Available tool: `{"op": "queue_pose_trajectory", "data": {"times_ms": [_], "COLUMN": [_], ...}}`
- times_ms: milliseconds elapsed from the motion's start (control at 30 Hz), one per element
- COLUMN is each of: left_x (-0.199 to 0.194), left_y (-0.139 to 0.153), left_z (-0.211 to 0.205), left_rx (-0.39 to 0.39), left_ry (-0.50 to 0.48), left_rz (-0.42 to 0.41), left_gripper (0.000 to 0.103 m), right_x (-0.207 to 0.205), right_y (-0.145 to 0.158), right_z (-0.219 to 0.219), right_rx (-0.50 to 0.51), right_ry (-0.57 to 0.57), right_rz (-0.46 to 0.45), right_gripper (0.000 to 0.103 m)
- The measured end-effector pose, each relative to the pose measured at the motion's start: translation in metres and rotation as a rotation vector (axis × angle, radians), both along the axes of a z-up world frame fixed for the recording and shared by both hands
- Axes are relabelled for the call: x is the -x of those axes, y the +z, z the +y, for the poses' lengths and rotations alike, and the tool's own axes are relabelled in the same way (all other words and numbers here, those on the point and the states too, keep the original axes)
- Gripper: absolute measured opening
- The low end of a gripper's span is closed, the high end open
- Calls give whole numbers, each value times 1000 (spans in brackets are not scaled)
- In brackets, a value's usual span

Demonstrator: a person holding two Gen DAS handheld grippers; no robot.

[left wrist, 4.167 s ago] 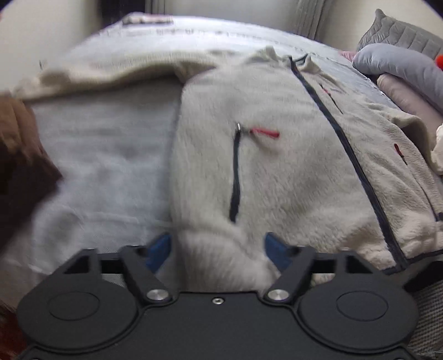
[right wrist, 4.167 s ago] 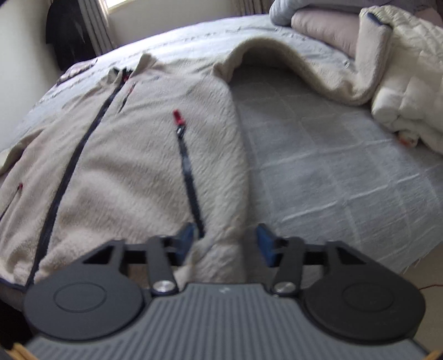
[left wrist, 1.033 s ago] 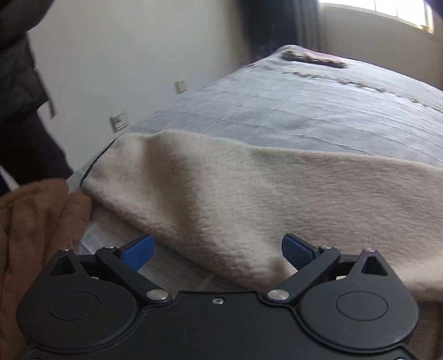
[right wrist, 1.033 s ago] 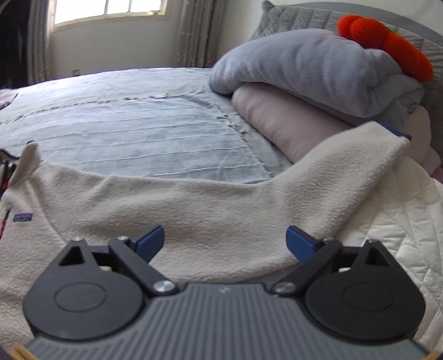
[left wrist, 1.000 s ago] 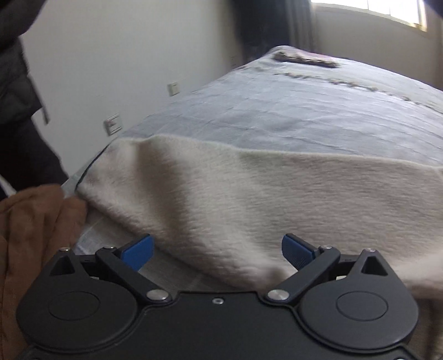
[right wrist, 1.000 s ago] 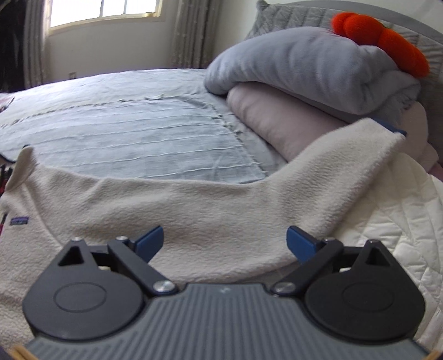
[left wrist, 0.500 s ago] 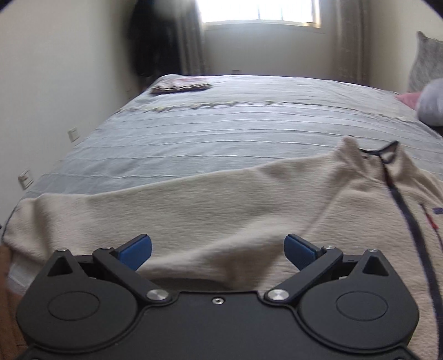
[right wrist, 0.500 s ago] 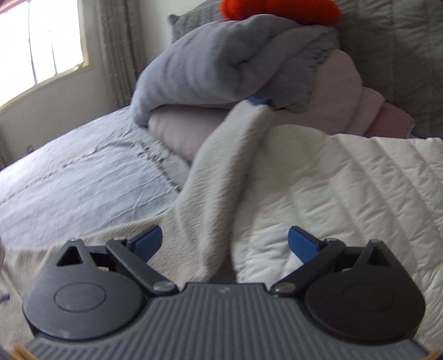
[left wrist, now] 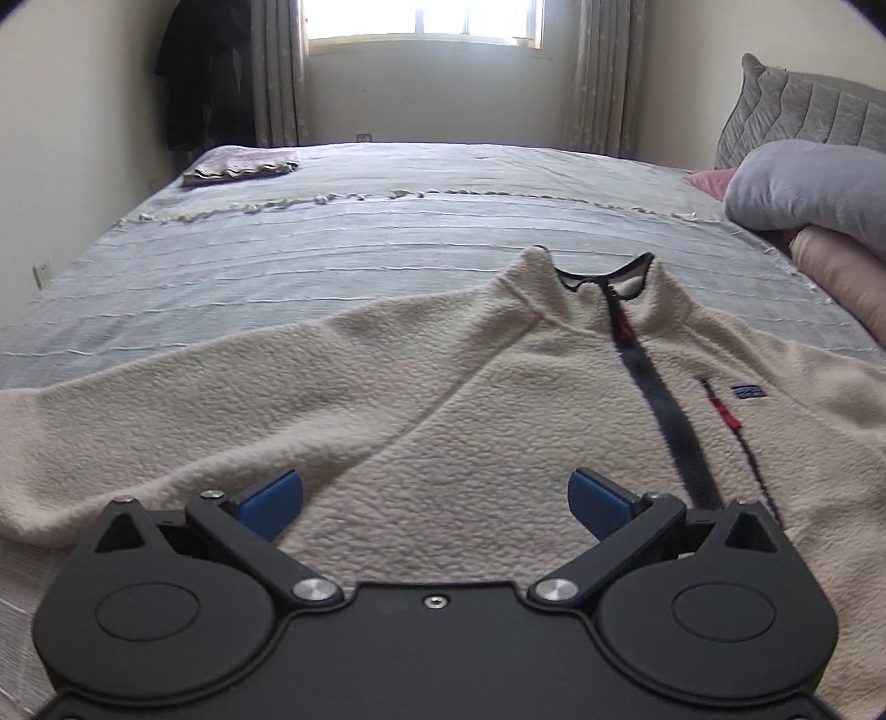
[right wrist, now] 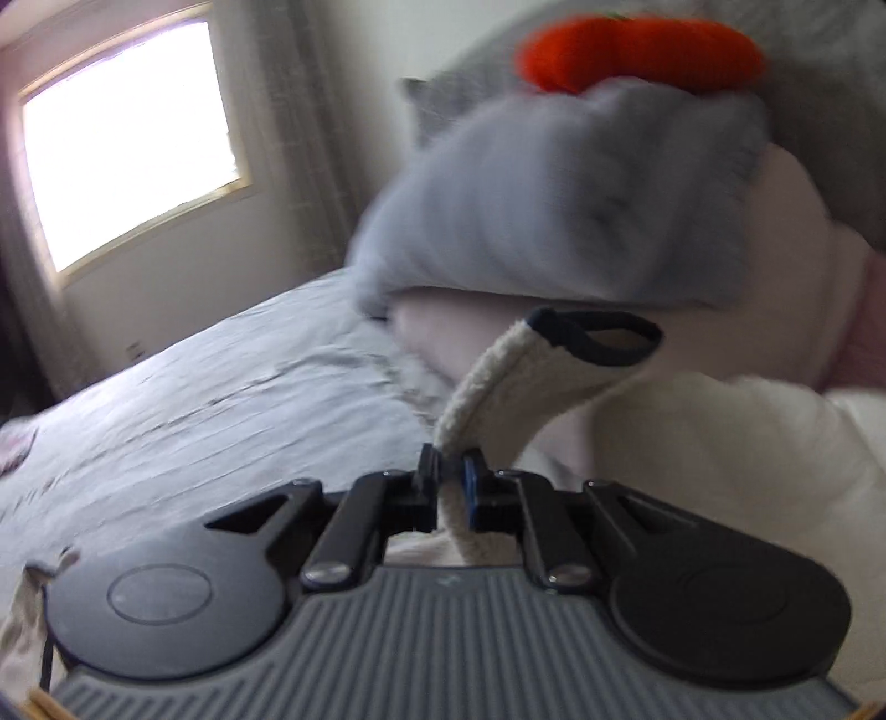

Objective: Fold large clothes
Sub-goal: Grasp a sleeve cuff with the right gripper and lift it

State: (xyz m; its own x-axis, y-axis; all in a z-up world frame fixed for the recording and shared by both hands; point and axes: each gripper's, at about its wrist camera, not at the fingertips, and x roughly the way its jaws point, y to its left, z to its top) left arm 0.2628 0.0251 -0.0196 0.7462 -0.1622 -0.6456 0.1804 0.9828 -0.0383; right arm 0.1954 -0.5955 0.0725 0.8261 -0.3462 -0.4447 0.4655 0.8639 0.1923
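Observation:
A cream fleece jacket with a dark front zip lies face up on the grey bed, collar toward the window. One sleeve stretches out to the left. My left gripper hovers open over the jacket's chest, nothing between its blue pads. In the right wrist view my right gripper is shut on the other sleeve near its dark-trimmed cuff, which is lifted off the bedding.
Stacked grey and pink pillows with an orange plush on top rise just behind the held sleeve. A white quilt lies to its right. A folded cloth sits at the bed's far left corner.
My right gripper closed on the sleeve near the cuff and lifted it. The left gripper swung right from the left sleeve to over the jacket's chest, still open.

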Motion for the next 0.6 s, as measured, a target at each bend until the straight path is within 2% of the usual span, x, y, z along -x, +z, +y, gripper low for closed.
{"op": "queue_pose_trajectory", "data": {"times_ms": [133, 267, 400, 600], "left_x": [1, -1, -3, -2], "left_y": [3, 8, 15, 16], "left_z": [-8, -7, 0, 16], "left_rx": [34, 82, 143, 161], "left_ry": [-15, -4, 9, 31], "left_rz": [2, 20, 27, 23], "left_gripper": [103, 103, 103, 103], "right_x": [-29, -58, -84, -108], "right_y": [28, 38, 28, -13], "right_z": [74, 152, 232, 351], "right_rx": [85, 124, 144, 144], "right_ry": [183, 362, 527, 740], "right_rz": [-7, 2, 44, 139], "right_gripper": [8, 8, 8, 8]}}
